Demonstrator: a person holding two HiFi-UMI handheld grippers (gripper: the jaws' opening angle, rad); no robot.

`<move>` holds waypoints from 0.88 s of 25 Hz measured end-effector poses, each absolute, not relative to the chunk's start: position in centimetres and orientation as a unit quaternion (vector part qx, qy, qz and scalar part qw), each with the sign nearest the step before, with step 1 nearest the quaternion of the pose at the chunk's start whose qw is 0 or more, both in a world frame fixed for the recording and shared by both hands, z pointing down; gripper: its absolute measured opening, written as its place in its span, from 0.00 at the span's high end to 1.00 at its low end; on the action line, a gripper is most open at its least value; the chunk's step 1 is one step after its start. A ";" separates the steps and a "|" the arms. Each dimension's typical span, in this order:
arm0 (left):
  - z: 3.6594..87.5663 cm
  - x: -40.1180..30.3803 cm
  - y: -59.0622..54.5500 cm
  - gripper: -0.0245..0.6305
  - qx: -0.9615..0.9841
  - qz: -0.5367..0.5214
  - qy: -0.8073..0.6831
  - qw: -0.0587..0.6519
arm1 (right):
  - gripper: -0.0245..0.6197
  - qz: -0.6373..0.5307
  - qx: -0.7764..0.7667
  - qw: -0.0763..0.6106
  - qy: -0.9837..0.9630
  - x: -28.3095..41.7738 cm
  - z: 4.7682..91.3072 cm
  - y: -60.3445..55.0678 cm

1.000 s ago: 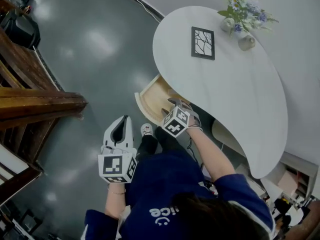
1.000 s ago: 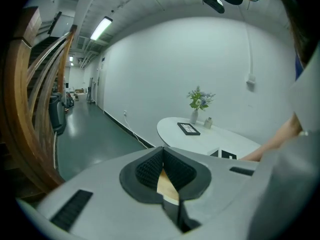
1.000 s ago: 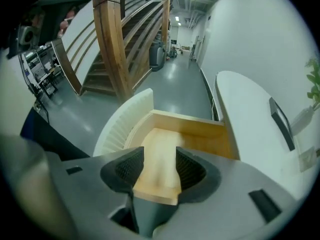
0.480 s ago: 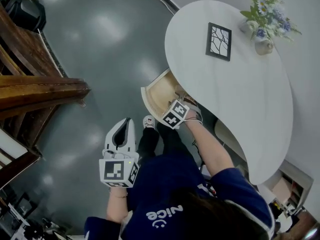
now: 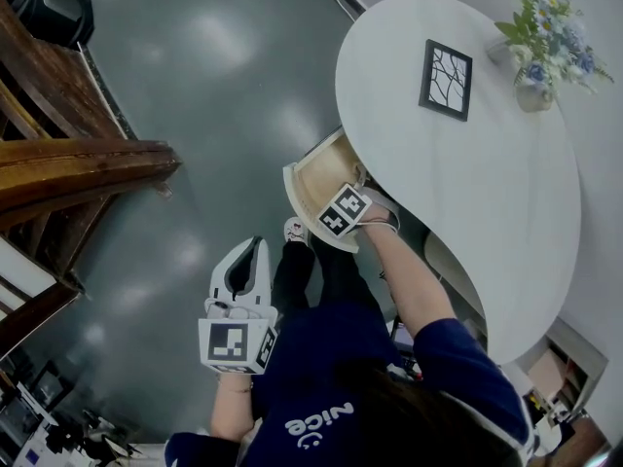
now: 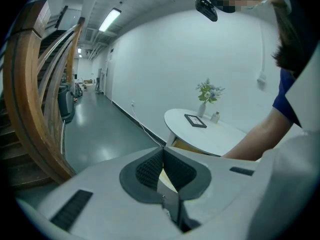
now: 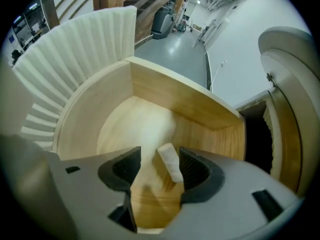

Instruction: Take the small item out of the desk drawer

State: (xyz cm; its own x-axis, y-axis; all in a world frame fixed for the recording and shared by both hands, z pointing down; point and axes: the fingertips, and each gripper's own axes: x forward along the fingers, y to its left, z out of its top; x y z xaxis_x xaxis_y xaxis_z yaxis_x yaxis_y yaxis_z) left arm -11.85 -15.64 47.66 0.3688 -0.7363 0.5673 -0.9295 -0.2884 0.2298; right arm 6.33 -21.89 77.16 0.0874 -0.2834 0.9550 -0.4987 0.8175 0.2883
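Now, the white desk's (image 5: 506, 193) wooden drawer (image 7: 170, 96) is standing open; the left gripper (image 6: 162, 151) is hanging closed and empty, while the right gripper's (image 7: 160, 166) jaws, just opening wide, are straddling a small white item (image 7: 170, 163) lying on the drawer floor.

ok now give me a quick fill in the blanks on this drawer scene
1. The pale wooden drawer stands ____.
2. The small white block lies ____ the right claw's jaws, untouched.
3. The left claw's jaws are ____, with nothing in them.
4. The white curved table holds a black-framed picture and a vase of ____.

Missing words: open; between; shut; flowers.

Note: the right claw's jaws have just been opening around the block.
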 end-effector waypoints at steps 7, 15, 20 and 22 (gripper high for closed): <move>48.4 -11.8 -15.3 0.96 0.778 0.183 -0.531 0.282 | 0.58 0.054 0.289 0.705 -0.645 7.9 78.9 -22.6; 49.1 -11.7 -14.8 0.96 0.774 0.191 -0.529 0.292 | 0.59 0.009 0.241 0.735 -0.634 8.8 80.4 -23.4; 49.4 -11.7 -14.8 0.96 0.770 0.199 -0.531 0.294 | 0.63 -0.021 0.220 0.744 -0.631 9.1 81.0 -24.4; 49.4 -11.7 -14.9 0.96 0.768 0.199 -0.533 0.294 | 0.63 -0.023 0.214 0.747 -0.629 9.2 81.2 -24.6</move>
State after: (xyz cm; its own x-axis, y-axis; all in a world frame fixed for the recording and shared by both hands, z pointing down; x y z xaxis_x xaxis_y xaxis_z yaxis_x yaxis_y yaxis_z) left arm -11.66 -14.89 49.37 0.3523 -0.7015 0.6195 -0.9358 -0.2583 0.2398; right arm 9.21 -24.61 81.25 0.2076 -0.3036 0.9299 -0.2336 0.9077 0.3485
